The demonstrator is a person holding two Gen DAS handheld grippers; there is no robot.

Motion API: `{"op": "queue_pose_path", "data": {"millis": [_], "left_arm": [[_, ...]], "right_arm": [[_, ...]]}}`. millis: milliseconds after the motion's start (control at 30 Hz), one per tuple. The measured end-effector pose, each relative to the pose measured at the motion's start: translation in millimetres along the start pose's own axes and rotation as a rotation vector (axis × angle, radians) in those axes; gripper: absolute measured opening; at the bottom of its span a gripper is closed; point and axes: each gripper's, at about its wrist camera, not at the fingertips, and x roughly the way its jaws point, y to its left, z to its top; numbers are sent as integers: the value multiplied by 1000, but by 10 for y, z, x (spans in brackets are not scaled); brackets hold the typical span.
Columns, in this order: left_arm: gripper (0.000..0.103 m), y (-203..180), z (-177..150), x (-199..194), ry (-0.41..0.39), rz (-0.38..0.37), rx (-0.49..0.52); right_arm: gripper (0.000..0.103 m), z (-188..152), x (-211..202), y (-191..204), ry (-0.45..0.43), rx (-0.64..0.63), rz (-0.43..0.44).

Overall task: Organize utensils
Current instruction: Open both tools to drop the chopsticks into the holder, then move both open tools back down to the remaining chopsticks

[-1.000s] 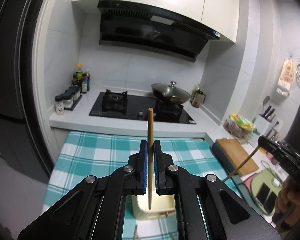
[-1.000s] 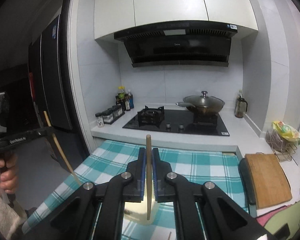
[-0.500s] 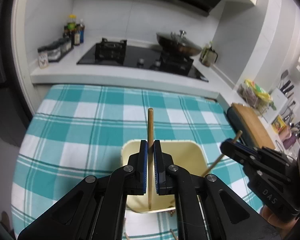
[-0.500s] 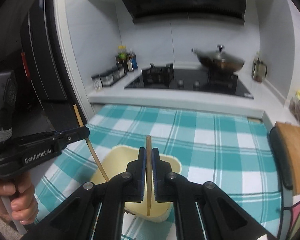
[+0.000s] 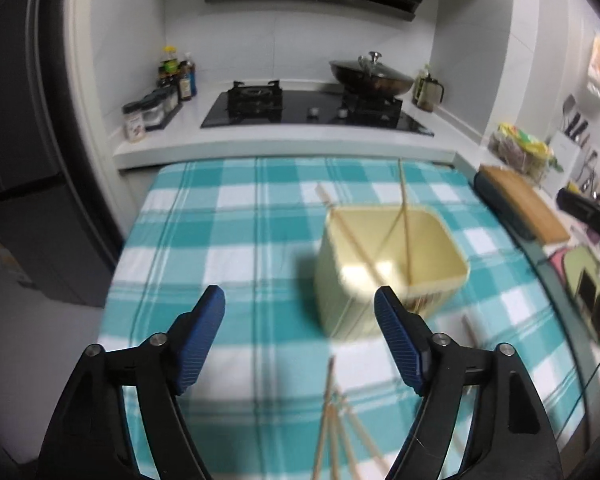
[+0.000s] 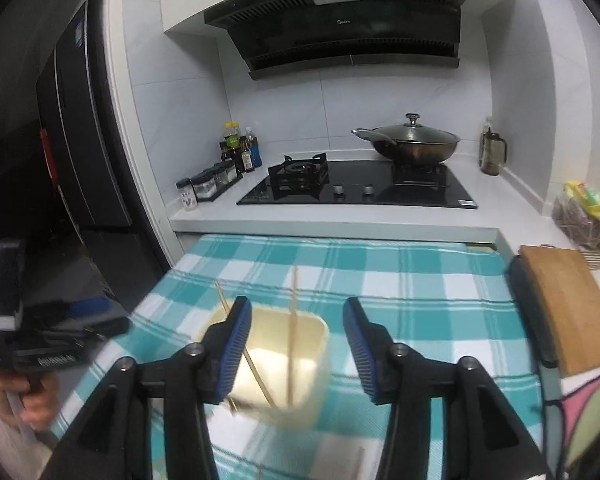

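Left gripper [image 5: 300,320]: jaws spread wide, nothing held, above the checked tablecloth [image 5: 228,236]. To its right a cream tub [image 5: 392,276] is seen on the cloth, with two chopsticks [image 5: 405,224] leaning inside. More chopsticks [image 5: 332,420] are scattered on the cloth nearby. Right gripper [image 6: 298,340]: jaws also spread, empty, over the tub.

Light: dim, cool, indoor.
Blur: container [image 5: 392,264] ahead of fingers smeared.
Edges: fisheye bending, dark vignette.

Chopsticks [image 5: 405,216] stand in the holder [image 5: 440,280] on the tablecloth [image 5: 228,232].
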Motion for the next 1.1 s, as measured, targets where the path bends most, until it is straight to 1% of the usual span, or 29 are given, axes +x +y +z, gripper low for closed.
{"op": "queue_pose_path", "data": {"millis": [33,100,167,233,267,300,367,433,500,533,600,667,767,833,967,1100], "left_arm": [[82,52,-185,-35,7,6,4],[82,172,-616,-66,22,50,7],[82,294,-1077,-54,37,110,3],[82,426,-1429,-7,51,152,-27],[82,501,-1592,38,63,178,-47],[82,576,-1722,90,80,201,-69],[82,703,-1912,219,123,234,-113],[82,786,-2010,296,138,229,-148],[82,783,-2043,328,135,235,-139],[82,764,-2053,343,129,247,-122],[82,753,-2077,352,128,243,-111],[82,786,-2081,339,119,225,-130],[82,875,-2094,328,112,200,-178],[82,897,-2102,328,110,200,-193],[82,877,-2099,344,119,211,-177],[82,878,-2102,347,120,202,-177]], "right_arm": [[53,-131,-86,-44,11,-9,-10],[53,-483,-246,-142,31,-14,-51],[53,-945,-379,-248,46,6,-106],[53,-1467,-437,-335,82,43,-161],[53,-1670,-440,-373,101,60,-187],[53,-1913,-439,-409,125,75,-221],[53,-2255,-415,-479,173,105,-265],[53,-2502,-398,-550,213,146,-279],[53,-2626,-391,-623,230,170,-278],[53,-2630,-373,-648,242,178,-280],[53,-2639,-406,-659,229,182,-282],[53,-2673,-376,-638,235,171,-289],[53,-2699,-286,-570,276,140,-301],[53,-2696,-258,-533,285,118,-322],[53,-2692,-253,-518,290,108,-342],[53,-2687,-271,-517,285,109,-364]]}}
